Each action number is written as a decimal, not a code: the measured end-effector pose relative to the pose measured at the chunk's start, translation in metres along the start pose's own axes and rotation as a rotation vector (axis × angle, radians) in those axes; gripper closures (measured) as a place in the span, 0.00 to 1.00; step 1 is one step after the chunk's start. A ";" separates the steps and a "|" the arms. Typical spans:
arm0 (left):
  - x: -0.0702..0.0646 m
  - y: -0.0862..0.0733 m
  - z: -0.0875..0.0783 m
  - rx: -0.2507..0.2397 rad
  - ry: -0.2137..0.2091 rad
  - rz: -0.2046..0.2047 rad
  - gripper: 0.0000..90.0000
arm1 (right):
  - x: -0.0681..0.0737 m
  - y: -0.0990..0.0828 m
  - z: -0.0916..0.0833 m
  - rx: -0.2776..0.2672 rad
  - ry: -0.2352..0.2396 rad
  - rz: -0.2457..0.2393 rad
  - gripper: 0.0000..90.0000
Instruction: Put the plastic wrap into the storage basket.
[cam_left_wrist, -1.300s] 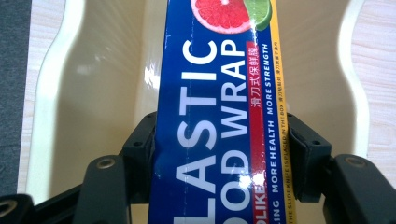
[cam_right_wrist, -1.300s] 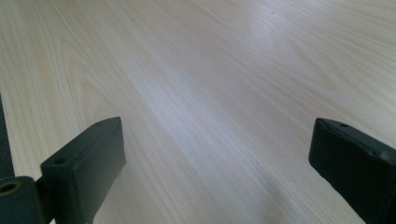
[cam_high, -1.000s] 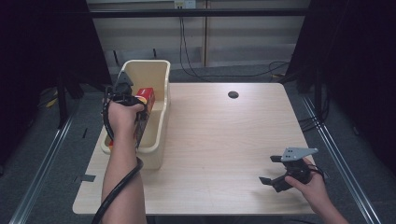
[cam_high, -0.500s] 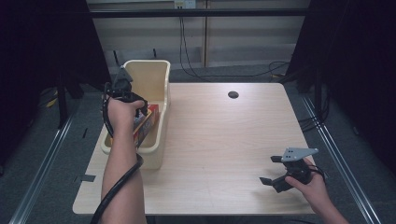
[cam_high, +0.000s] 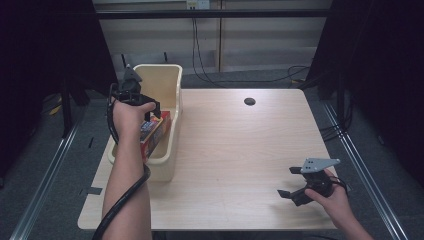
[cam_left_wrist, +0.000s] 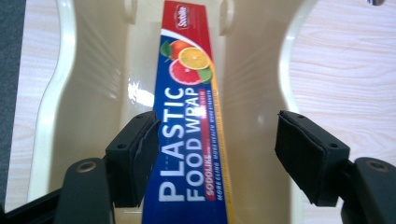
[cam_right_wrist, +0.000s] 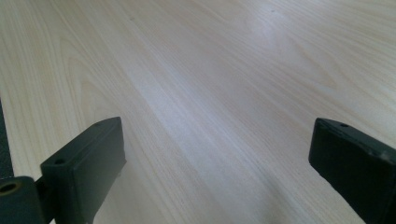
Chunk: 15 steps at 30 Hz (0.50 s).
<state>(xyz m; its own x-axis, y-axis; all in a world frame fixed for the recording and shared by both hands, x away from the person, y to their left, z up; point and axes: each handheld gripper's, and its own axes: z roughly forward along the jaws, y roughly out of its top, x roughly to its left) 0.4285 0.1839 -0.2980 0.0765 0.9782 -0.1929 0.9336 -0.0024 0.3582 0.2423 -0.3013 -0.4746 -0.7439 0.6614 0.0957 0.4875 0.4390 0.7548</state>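
Plastic-wrap box (cam_left_wrist: 189, 140), long, blue and red, lies inside the cream plastic bin (cam_high: 170, 85). Left gripper (cam_left_wrist: 212, 154) has just been opening, jaws astride the box without pressing; lifting carelessly could snag it. Right gripper (cam_high: 296, 184) rests wide open above the wooden table (cam_high: 240, 150).

Between the black jaws: a blue-and-red plastic wrap box (cam_left_wrist: 191, 140) printed with citrus slices; cream bin (cam_left_wrist: 93, 93); pale wood-grain desk (cam_right_wrist: 210, 93).
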 end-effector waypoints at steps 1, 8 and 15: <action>-0.002 0.000 -0.002 -0.007 -0.006 0.004 0.34 | 0.000 0.000 0.000 -0.001 0.000 0.001 0.04; -0.020 0.000 -0.012 -0.034 -0.065 0.070 0.32 | 0.001 0.003 0.000 -0.007 0.001 -0.007 0.04; -0.038 -0.002 -0.017 -0.045 -0.107 0.143 0.31 | 0.001 0.004 0.000 -0.007 0.001 -0.010 0.04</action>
<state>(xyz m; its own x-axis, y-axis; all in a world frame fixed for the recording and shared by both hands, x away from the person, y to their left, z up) 0.4183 0.1506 -0.2762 0.2465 0.9409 -0.2325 0.8943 -0.1284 0.4286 0.2435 -0.2989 -0.4718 -0.7494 0.6562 0.0884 0.4764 0.4416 0.7603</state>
